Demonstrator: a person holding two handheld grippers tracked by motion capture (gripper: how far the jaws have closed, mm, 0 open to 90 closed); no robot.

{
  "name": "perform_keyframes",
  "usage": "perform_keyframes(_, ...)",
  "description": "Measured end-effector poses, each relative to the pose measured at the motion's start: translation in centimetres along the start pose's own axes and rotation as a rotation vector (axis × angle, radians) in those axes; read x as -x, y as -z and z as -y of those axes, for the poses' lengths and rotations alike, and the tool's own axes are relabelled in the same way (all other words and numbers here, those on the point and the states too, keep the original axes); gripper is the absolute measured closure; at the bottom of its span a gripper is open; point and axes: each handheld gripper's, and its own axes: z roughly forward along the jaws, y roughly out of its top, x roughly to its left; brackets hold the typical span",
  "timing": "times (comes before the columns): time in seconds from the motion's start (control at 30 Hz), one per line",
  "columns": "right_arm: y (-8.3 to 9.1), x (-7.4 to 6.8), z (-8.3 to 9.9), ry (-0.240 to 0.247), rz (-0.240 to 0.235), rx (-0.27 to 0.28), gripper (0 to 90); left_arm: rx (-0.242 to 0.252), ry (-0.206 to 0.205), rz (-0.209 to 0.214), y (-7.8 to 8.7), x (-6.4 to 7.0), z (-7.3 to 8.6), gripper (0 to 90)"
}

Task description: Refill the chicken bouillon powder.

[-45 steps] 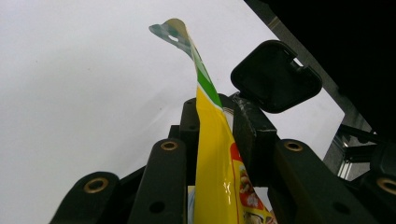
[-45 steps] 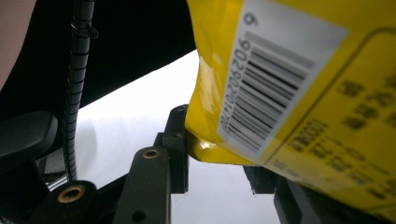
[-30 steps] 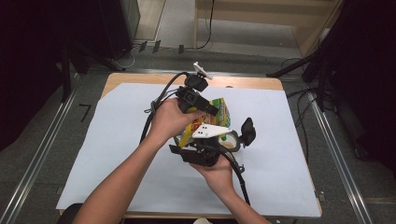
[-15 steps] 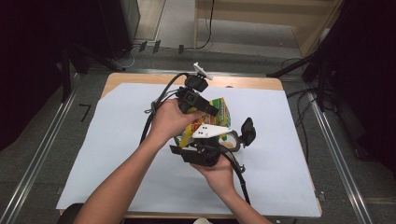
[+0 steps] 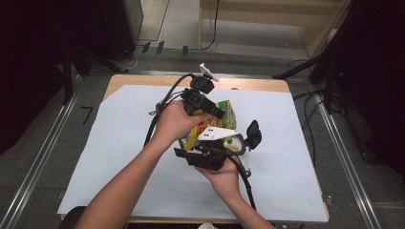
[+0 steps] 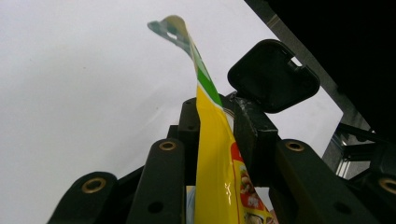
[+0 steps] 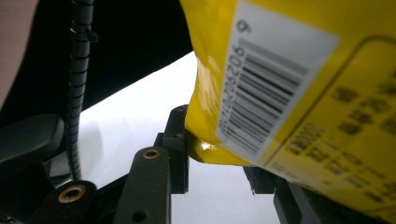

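Observation:
A yellow and green snack bag [image 5: 224, 112] is held above the middle of the table between both grippers. My left gripper [image 5: 218, 114] comes in from the left and is shut on the bag. In the left gripper view the jaws [image 6: 215, 112] pinch the bag's thin sealed edge [image 6: 212, 154], which rises upward between them. My right gripper [image 5: 228, 143] is below and nearer the person. In the right gripper view its jaws [image 7: 217, 161] close on the bag's lower corner, with the barcode side [image 7: 299, 93] facing the camera.
A white paper sheet [image 5: 119, 143] covers the wooden table [image 5: 248, 85]. Black cables [image 5: 160, 107] trail from the grippers over the sheet. A black flap [image 6: 273, 74] of the right gripper shows close beside the bag. Metal rails [image 5: 344, 157] run along both table sides.

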Motion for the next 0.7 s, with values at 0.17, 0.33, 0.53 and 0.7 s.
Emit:
perform_keyframes(0.17, -0.03, -0.05, 0.06, -0.022, -0.019, 0.004, 67.0, -0.017, 0.012, 0.006, -0.23, -0.23, -0.1, 73.8)
perform_keyframes(0.33, 0.06, 0.09, 0.21, -0.017, -0.006, -0.005, 67.1, -0.016, 0.011, 0.012, -0.5, -0.22, -0.05, 73.6)
perform_keyframes(0.53, -0.05, 0.1, 0.34, -0.006, -0.001, -0.013, 67.1, -0.019, 0.009, 0.014, -0.56, -0.32, 0.1, 73.3)
perform_keyframes(0.7, -0.07, 0.03, 0.38, -0.007, 0.002, -0.011, 67.1, -0.017, 0.007, 0.011, -0.56, -0.21, 0.13, 73.3)
